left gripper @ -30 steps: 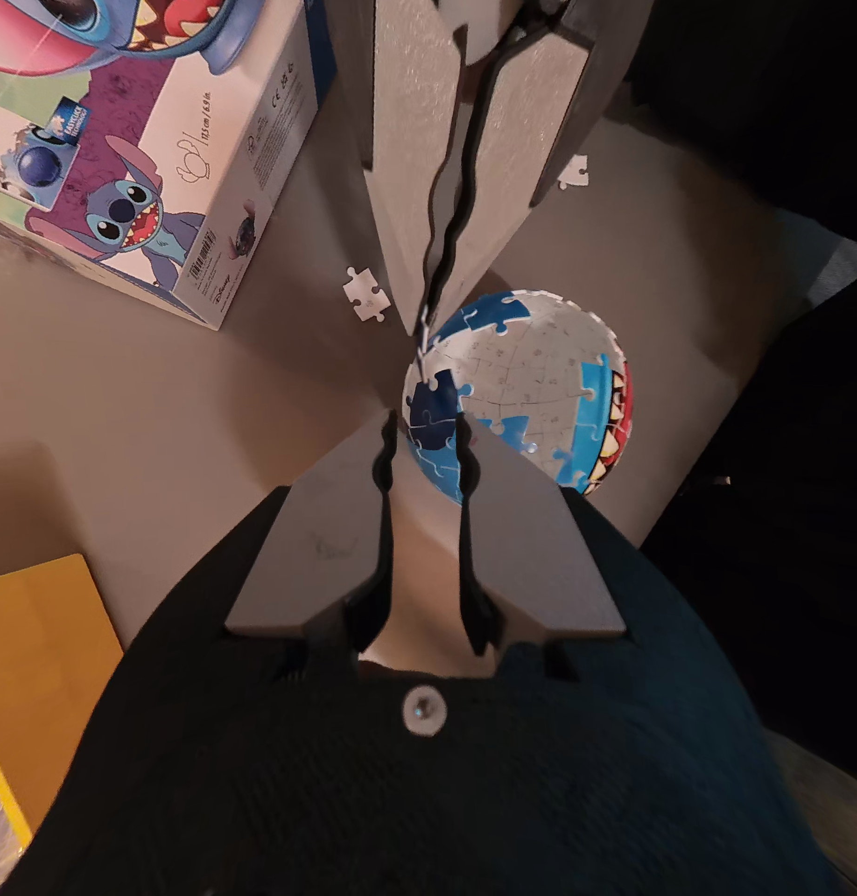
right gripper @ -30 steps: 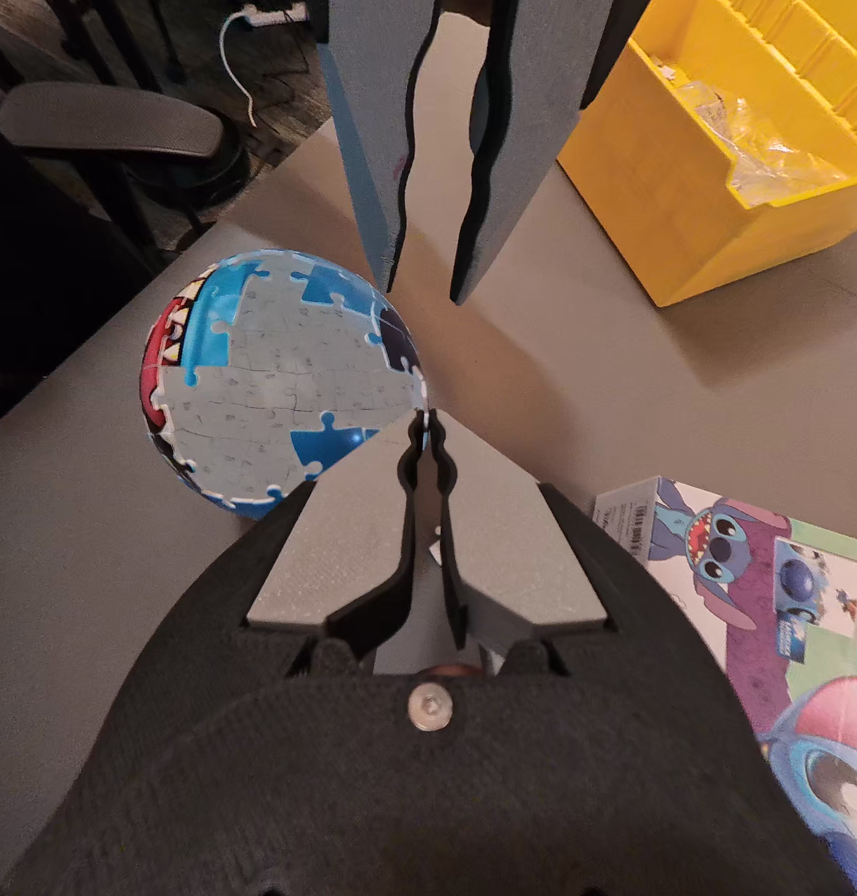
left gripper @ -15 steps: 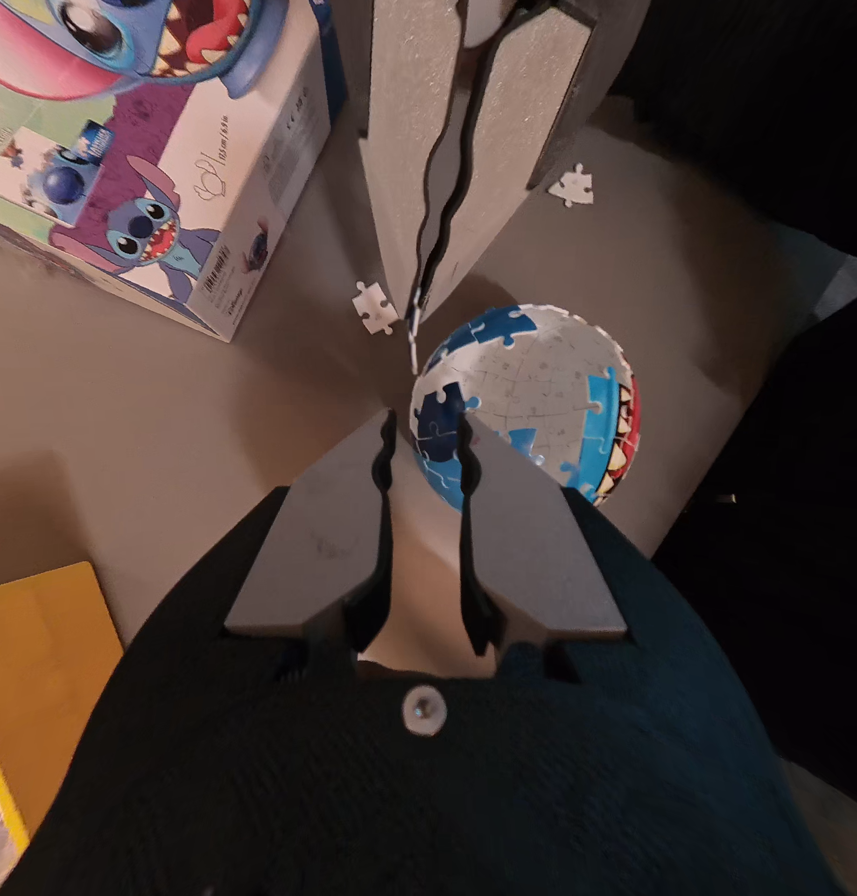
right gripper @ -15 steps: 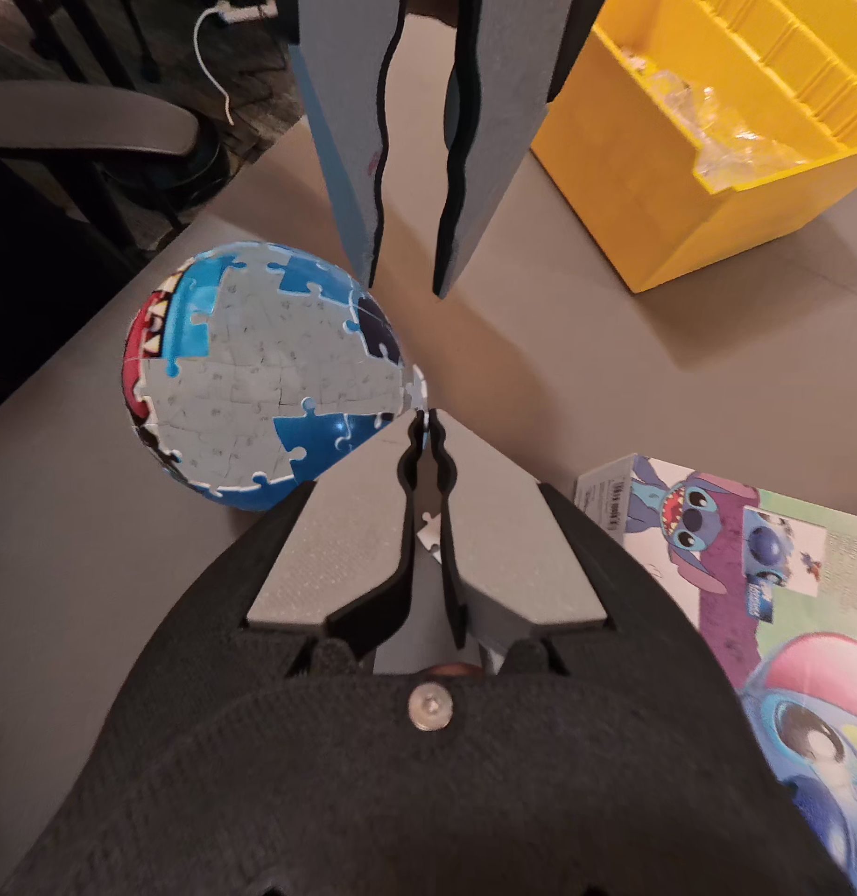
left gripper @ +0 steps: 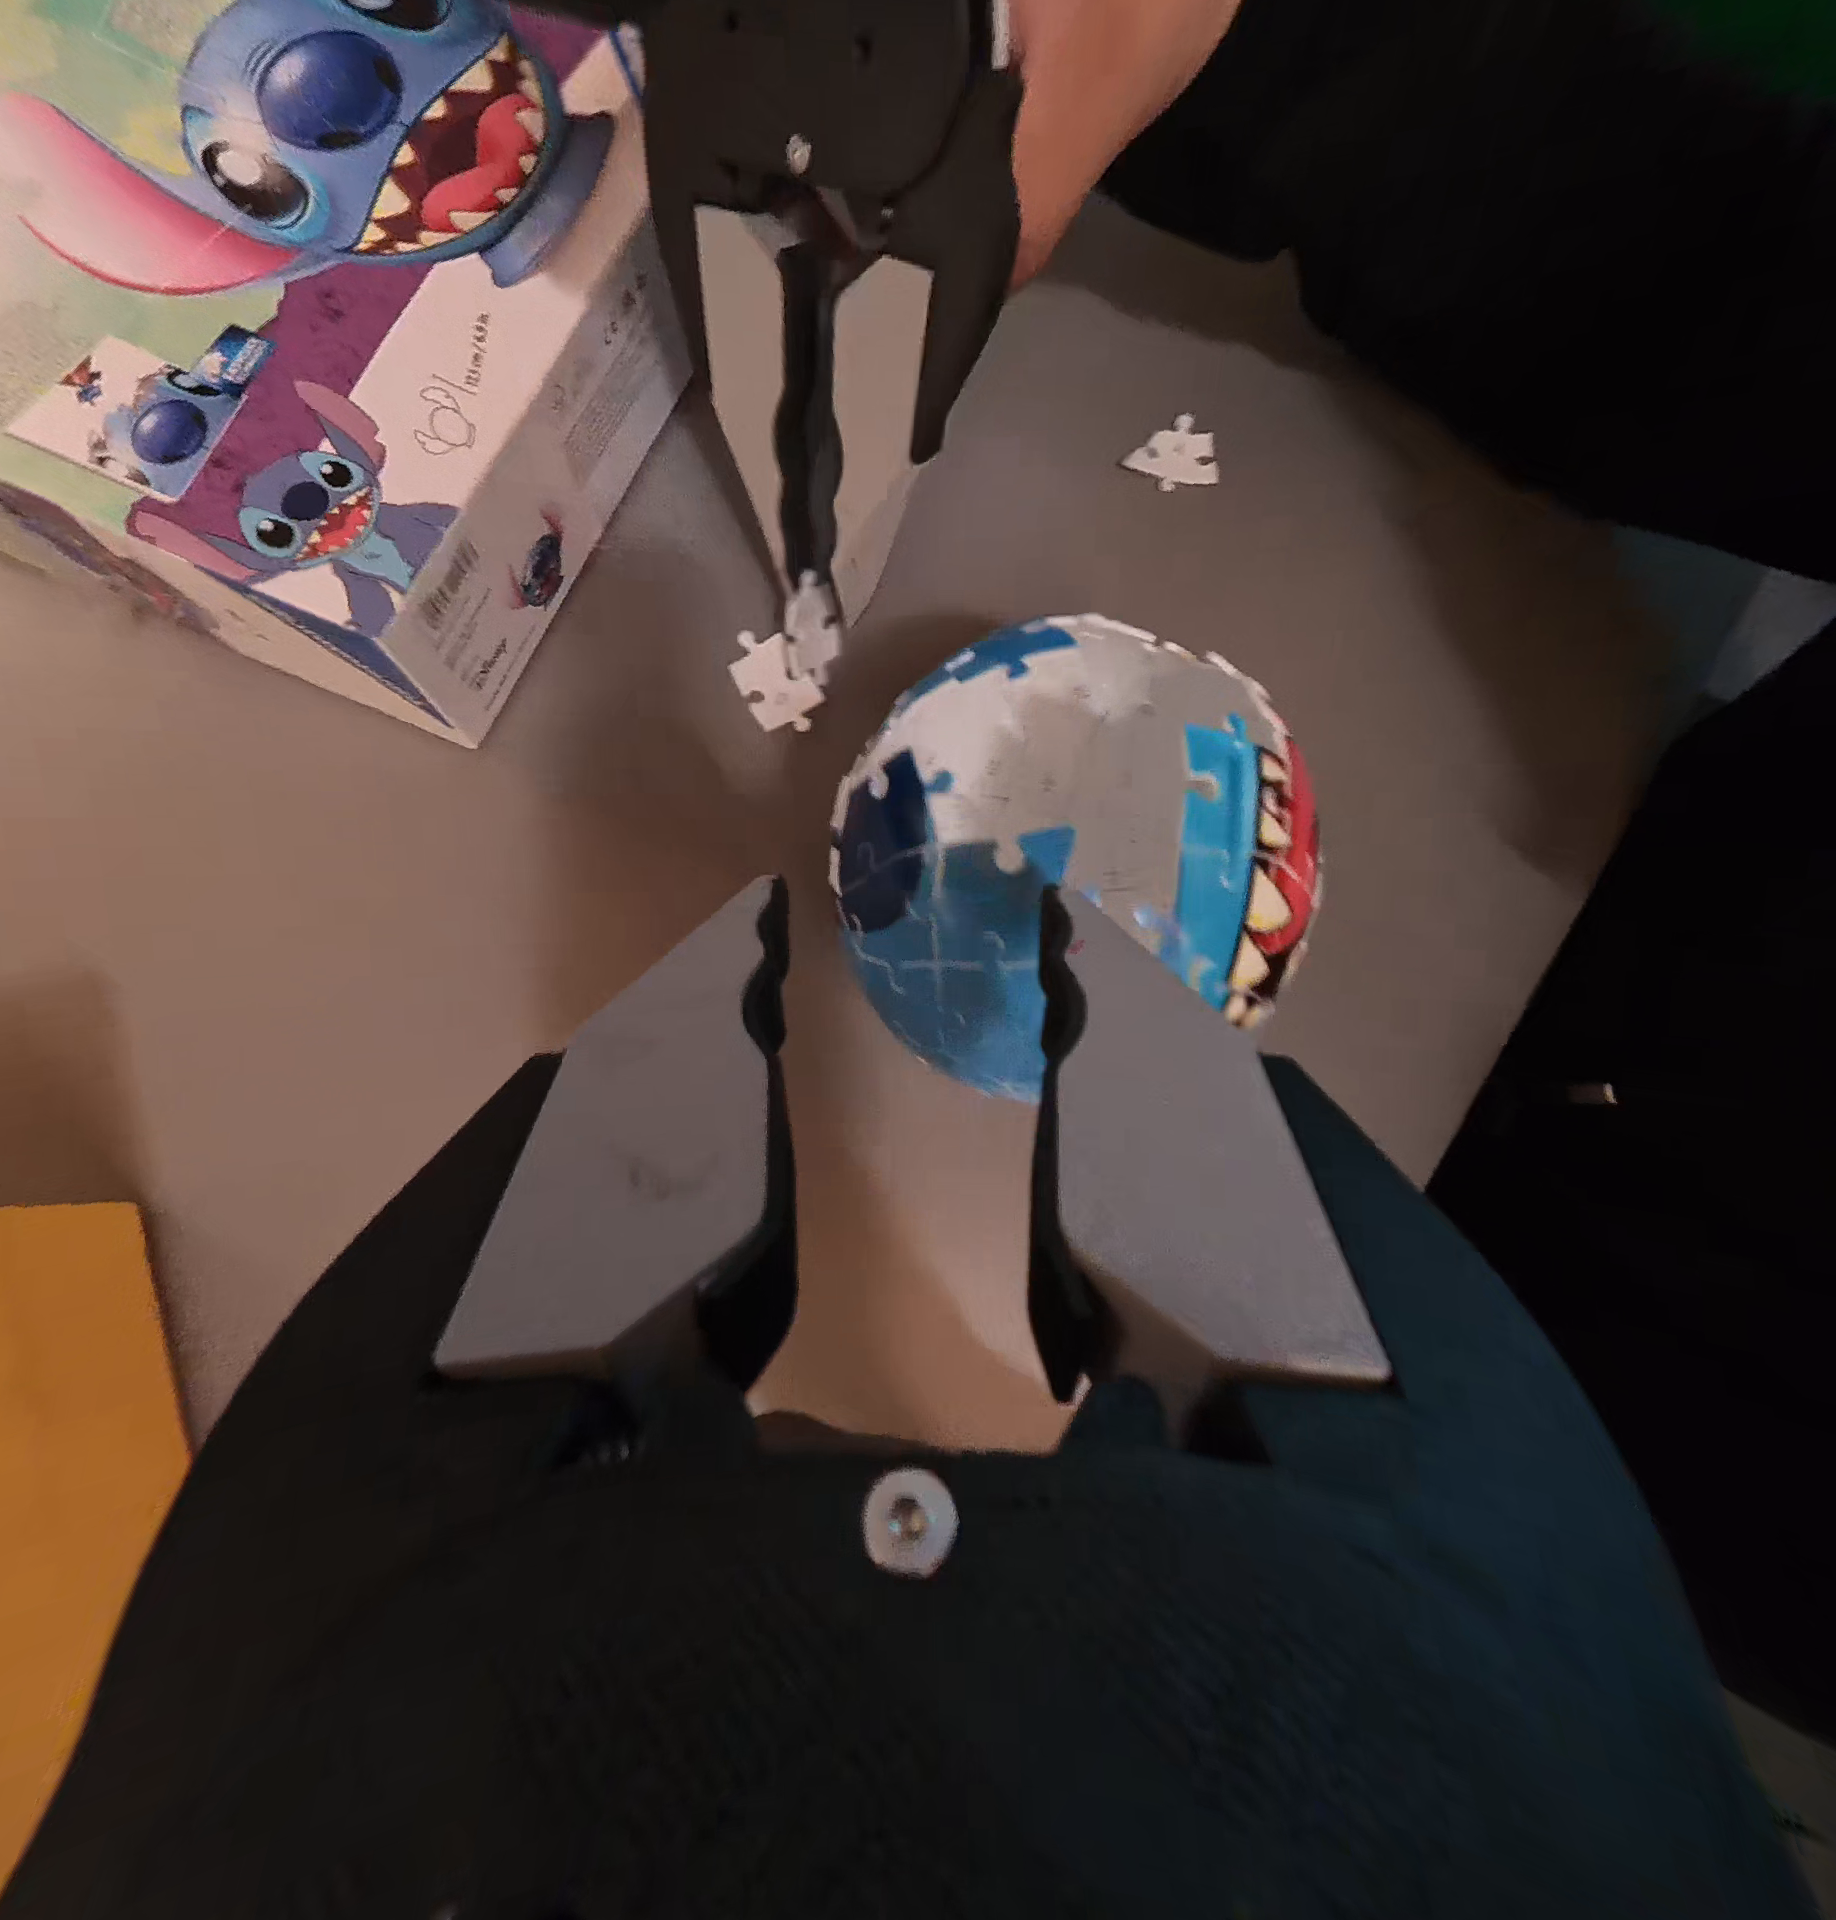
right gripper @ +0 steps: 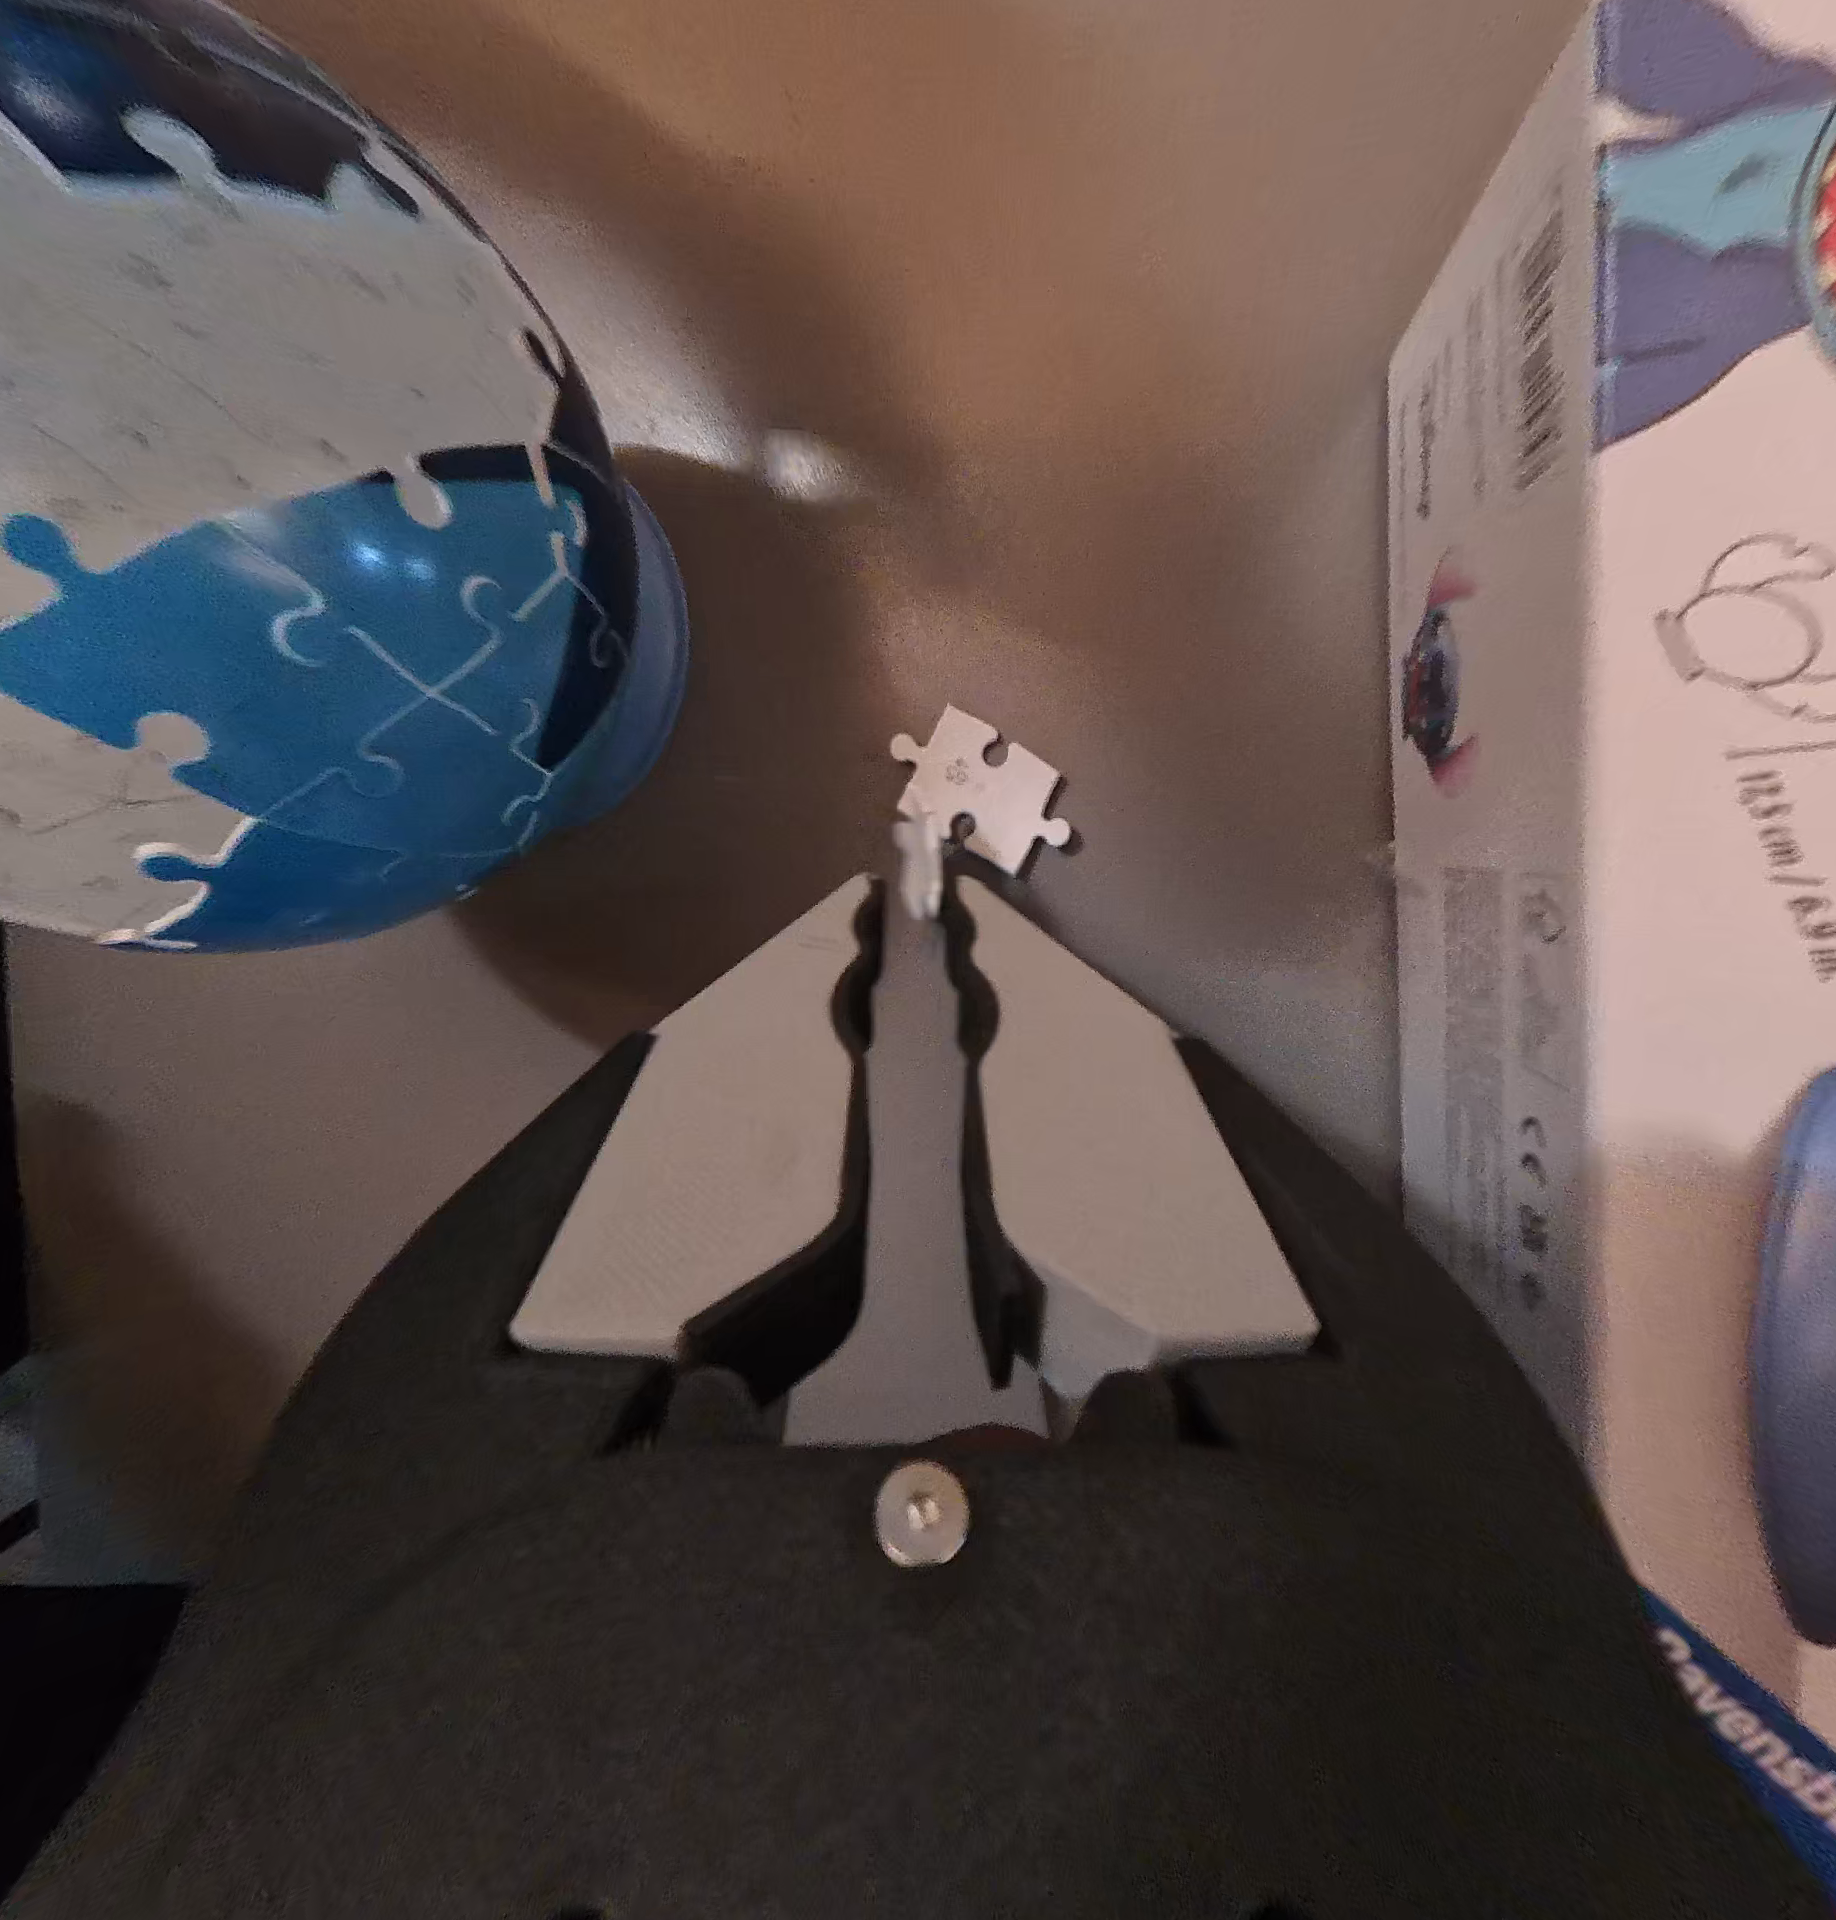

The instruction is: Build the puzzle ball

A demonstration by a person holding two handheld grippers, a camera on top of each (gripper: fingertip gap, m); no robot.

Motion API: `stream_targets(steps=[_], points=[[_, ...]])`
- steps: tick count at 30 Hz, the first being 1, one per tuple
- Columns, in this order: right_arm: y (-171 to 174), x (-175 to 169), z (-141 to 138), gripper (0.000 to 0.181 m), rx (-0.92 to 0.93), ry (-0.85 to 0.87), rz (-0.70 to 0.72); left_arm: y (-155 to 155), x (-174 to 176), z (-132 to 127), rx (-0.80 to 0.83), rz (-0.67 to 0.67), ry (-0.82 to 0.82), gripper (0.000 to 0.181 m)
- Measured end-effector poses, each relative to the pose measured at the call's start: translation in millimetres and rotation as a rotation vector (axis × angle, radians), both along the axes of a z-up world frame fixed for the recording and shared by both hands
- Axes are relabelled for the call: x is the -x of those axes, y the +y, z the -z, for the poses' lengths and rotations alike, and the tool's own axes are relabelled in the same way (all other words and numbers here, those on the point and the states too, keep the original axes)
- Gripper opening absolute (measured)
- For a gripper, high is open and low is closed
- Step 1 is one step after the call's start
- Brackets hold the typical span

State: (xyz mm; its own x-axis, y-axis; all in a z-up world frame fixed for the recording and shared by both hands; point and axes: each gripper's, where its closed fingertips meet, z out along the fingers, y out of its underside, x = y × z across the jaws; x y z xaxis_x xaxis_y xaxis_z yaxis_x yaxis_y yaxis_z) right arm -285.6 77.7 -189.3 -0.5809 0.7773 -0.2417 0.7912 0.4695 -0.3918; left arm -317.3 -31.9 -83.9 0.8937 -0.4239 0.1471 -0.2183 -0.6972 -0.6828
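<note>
1. Puzzle ball: partly built sphere resting on the bench. Its surface shows white, light-blue and dark-blue pieces, with red and white tooth shapes on one side. This is the landmark for all places below.
2. Left hand-held gripper: jaws spread wide with nothing between them. One fingertip overlaps the ball's lower blue area in the left wrist view; whether it touches the ball cannot be told.
3. Right hand-held gripper: jaws nearly closed, pinching a small white puzzle piece edge-on at the fingertips. It is seen also in the left wrist view, just beside the ball on the side away from the tooth shapes, tips pointing down at the bench.
4. Loose piece: white, flat on the bench, directly under or against the held piece; contact cannot be told. It lies near the ball, between the ball and the box.
5. Puzzle box: printed with a blue cartoon creature, standing on the bench beyond the loose piece from the ball.
6. Second loose piece: white, on the bench, well apart from the ball.
7. Yellow object: at the picture's edge, far from the ball, behind the left hand-held gripper.
</note>
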Motion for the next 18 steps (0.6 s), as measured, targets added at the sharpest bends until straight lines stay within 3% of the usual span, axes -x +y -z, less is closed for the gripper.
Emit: stream_targets(steps=[1, 3, 5, 12, 18], points=[[1, -3, 3, 0.017, -0.022, -0.013, 0.006, -8, -2, 1, -0.019, 0.014, -0.033, 0.050], [3, -8, 3, 0.016, -0.060, -0.021, 0.015, -21, -4, 4, -0.053, 0.043, -0.082, 0.063], [11, -7, -7, 0.015, -0.107, 0.005, 0.058, -27, -3, 6, -0.113, 0.036, -0.098, 0.064], [-35, 11, -92, 0.025, -0.053, 0.032, 0.114, -27, -8, 29, -0.289, -0.008, -0.018, 0.095], [-64, 12, -77, 0.031, -0.137, -0.108, 0.136, -36, -17, 36, -0.354, 0.005, -0.029, 0.089]])
